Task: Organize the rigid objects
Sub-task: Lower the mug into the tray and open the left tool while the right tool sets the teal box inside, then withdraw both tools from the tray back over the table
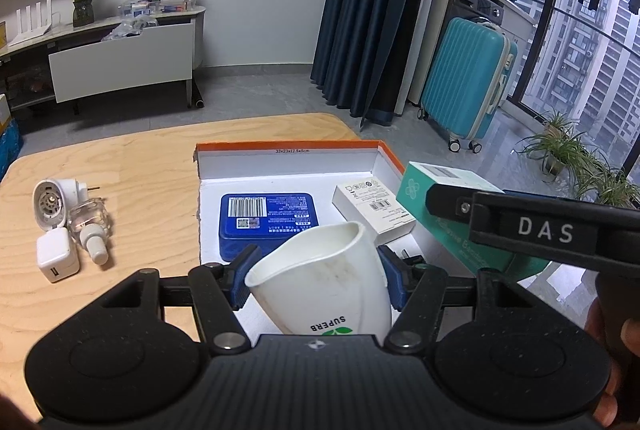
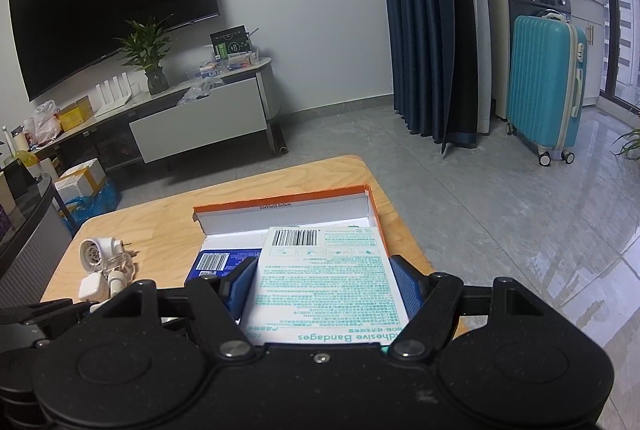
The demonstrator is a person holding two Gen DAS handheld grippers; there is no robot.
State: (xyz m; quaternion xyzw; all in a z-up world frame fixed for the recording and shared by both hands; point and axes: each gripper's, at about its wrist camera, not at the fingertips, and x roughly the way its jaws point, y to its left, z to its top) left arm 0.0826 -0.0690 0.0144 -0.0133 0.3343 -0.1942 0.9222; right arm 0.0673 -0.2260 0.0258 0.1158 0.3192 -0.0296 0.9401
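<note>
My left gripper [image 1: 318, 280] is shut on a white paper cup [image 1: 320, 286], squeezed oval and tilted, held over the near part of the orange-rimmed white box [image 1: 288, 160]. Inside the box lie a blue tin [image 1: 268, 220] and a small white carton [image 1: 372, 208]. My right gripper [image 2: 326, 284] is shut on a teal-and-white adhesive bandage box [image 2: 328, 282], held above the right side of the orange-rimmed box [image 2: 280, 206]; from the left wrist this bandage box [image 1: 440, 190] hangs at the box's right wall. The blue tin [image 2: 210, 264] shows partly beneath it.
On the wooden table [image 1: 132, 166] left of the box lie a white round plug-in device [image 1: 52, 206], a clear glass bottle [image 1: 90, 230] and a white charger cube [image 1: 56, 260]. A teal suitcase [image 1: 468, 82], curtains and a TV cabinet [image 1: 120, 62] stand beyond the table.
</note>
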